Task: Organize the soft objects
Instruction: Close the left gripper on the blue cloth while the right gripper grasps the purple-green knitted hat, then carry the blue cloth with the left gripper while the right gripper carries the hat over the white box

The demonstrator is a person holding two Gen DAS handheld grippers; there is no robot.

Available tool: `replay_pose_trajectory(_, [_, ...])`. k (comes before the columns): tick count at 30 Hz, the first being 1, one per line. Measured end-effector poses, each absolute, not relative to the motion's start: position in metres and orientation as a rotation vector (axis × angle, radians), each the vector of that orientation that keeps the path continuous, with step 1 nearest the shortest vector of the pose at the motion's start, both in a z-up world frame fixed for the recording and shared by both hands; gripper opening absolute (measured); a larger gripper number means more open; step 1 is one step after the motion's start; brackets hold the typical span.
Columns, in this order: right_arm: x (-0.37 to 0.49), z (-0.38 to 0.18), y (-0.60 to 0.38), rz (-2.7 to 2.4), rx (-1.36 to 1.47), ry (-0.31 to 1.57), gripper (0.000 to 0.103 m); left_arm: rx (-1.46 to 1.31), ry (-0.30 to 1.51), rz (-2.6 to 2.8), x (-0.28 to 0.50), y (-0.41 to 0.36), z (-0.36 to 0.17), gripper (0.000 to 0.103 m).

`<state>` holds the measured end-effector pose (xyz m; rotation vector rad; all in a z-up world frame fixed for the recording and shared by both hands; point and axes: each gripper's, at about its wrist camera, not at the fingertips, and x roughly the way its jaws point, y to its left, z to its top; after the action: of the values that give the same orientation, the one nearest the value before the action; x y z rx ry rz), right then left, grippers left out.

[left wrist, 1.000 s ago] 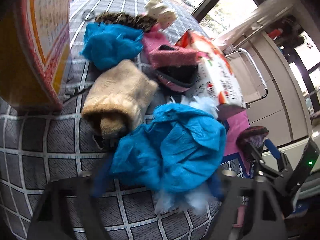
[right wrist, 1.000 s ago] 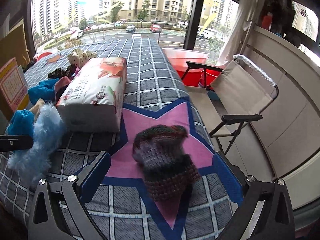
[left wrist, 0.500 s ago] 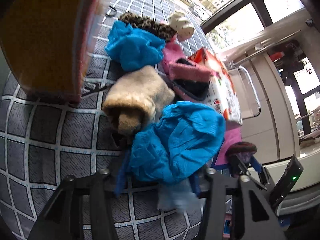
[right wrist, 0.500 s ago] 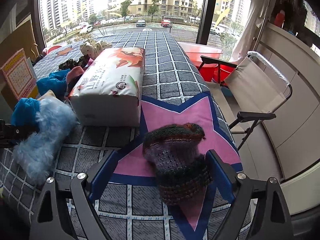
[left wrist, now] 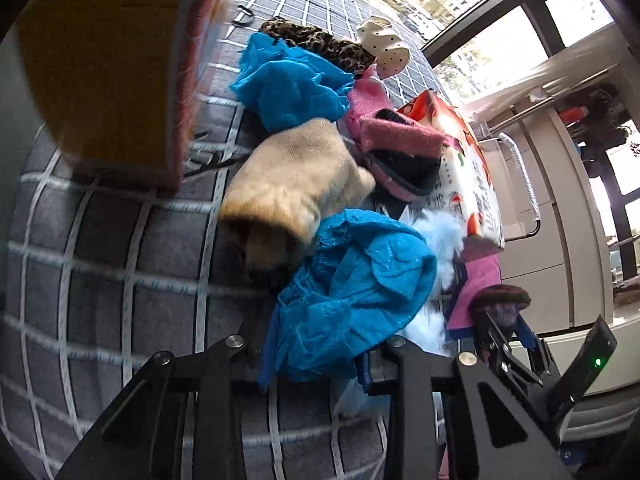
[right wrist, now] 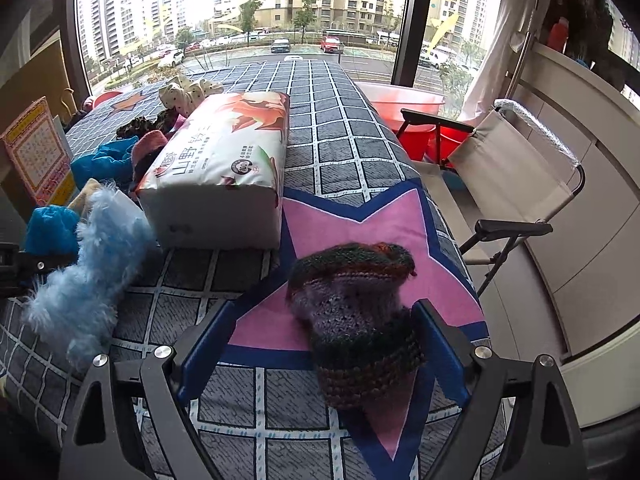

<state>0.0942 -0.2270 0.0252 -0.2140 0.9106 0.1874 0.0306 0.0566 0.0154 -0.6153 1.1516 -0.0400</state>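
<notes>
A crumpled blue plastic cover (left wrist: 360,280) lies on the checked cloth (left wrist: 100,280) over a light-blue fluffy piece (left wrist: 438,236). My left gripper (left wrist: 316,344) is closing its jaws, and the cover's near end is bunched between the pads. A tan fuzzy sock (left wrist: 292,184) lies just behind the cover. In the right wrist view a dark knitted sock (right wrist: 356,320) rests on the pink star patch (right wrist: 360,220). My right gripper (right wrist: 320,332) stands open around it. The right finger (right wrist: 436,348) is at the sock's side and the left finger (right wrist: 204,344) is well apart from it.
A tissue pack (right wrist: 224,160), pink slippers (left wrist: 396,148), a second blue cover (left wrist: 288,84), a leopard-print piece (left wrist: 320,40) and a dotted piece (left wrist: 384,44) crowd the middle. A cardboard box (left wrist: 112,60) stands at the left. Off the right edge are a folding chair (right wrist: 512,160) and a red basin (right wrist: 404,108).
The left jaws have drawn together onto the blue cover, and that view has rolled slightly. The right jaws narrowed a little and moved in around the knitted sock.
</notes>
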Motion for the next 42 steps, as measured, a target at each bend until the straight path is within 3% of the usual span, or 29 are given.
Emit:
replay_pose_trajectory(8, [0.098,0.020,-0.226,0.186,-0.230,0.913,0.090,-0.601,1.141,-0.034,0.031,0.051,0.009,0.034])
replay_pose_trajectory(11, [0.101,0.015,-0.227,0.181,-0.236,0.918,0.090,-0.559,1.134,-0.023,0.032,0.050,0.010,0.028])
replay_pose_trajectory(12, [0.101,0.014,-0.229,0.178,-0.233,0.916,0.080,-0.537,1.128,-0.022,0.031,0.048,0.012,0.027])
replay_pose_trajectory(13, [0.100,0.016,-0.231,0.164,-0.229,0.909,0.060,-0.507,1.112,-0.014,0.029,0.046,0.016,0.026])
replay_pose_trajectory(15, [0.098,0.024,-0.239,0.174,-0.186,0.901,0.044,-0.415,1.064,0.012,0.023,0.040,0.028,0.025])
replay_pose_trajectory(30, [0.086,0.049,-0.237,0.212,-0.066,0.870,0.037,-0.218,0.982,-0.020,0.016,0.022,0.074,0.025])
replay_pose_trajectory(42, [0.112,0.086,-0.237,0.194,0.036,0.868,0.036,-0.064,1.042,-0.118,0.091,-0.029,0.101,0.025])
